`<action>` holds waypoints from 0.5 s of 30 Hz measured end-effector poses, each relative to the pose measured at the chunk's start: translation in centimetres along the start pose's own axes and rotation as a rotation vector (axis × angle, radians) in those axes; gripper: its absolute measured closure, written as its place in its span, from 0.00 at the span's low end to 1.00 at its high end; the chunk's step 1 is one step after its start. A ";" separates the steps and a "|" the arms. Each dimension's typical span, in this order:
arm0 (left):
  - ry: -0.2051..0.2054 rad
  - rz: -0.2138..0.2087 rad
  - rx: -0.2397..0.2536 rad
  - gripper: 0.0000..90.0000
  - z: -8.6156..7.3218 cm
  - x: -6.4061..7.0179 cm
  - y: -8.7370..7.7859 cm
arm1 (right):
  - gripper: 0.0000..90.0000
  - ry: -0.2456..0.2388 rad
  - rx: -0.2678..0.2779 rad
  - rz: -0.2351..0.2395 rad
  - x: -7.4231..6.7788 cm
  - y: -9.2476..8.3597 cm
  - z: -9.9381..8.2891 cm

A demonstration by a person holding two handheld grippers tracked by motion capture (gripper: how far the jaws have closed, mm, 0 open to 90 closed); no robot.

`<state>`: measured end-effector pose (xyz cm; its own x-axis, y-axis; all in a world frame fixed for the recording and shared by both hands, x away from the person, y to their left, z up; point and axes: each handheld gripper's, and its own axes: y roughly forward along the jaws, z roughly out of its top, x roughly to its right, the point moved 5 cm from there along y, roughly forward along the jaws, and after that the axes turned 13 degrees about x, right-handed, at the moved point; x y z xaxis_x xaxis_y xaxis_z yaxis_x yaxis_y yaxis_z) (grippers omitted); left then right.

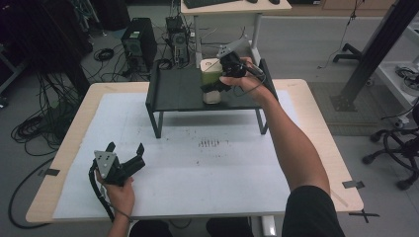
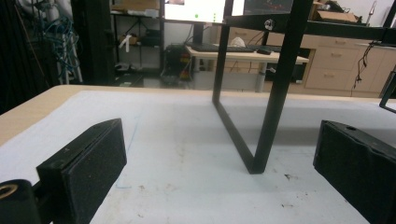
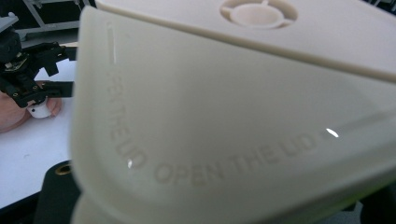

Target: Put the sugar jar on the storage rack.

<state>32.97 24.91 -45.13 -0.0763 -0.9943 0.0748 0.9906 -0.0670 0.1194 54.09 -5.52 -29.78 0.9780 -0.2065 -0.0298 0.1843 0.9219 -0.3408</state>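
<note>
A cream box with a green band (image 1: 211,74) stands on the black low shelf (image 1: 178,91) at the back of the table. Close up, its cream lid (image 3: 233,116) carries the raised words "OPEN THE LID". My right gripper (image 1: 208,87) reaches over the shelf from the right, shut on this box at its side. My left gripper (image 1: 125,148) rests near the table's front left, open with nothing between its pads (image 2: 93,163). It looks along the white sheet toward the shelf's black leg (image 2: 275,102).
A white sheet (image 1: 197,168) covers most of the wooden table (image 1: 316,128). Behind the table are a desk (image 1: 222,10), computer towers (image 1: 139,44) and cables on the floor. An office chair (image 1: 400,143) stands at the right.
</note>
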 end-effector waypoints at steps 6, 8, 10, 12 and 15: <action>-0.001 0.000 0.001 0.03 0.0 0.0 0.0 | 0.25 0.001 -0.003 -0.001 0.0 0.0 0.0; -0.001 0.000 0.001 0.03 0.0 0.0 0.0 | 0.25 0.001 -0.003 -0.001 0.0 0.0 0.0; -0.002 0.000 0.001 0.03 0.0 0.0 0.0 | 0.25 0.000 -0.004 0.000 0.0 0.0 0.0; -0.001 -0.001 0.001 0.03 0.0 0.0 0.0 | 0.25 0.000 -0.004 -0.001 0.0 0.0 0.0; 0.001 -0.001 0.000 0.03 0.0 0.0 0.0 | 0.25 -0.001 -0.006 0.000 0.0 0.0 0.0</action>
<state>32.97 24.90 -45.13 -0.0773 -0.9943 0.0740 0.9905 -0.0682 0.1191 54.10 -5.50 -29.76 0.9780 -0.2064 -0.0292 0.1838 0.9200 -0.3461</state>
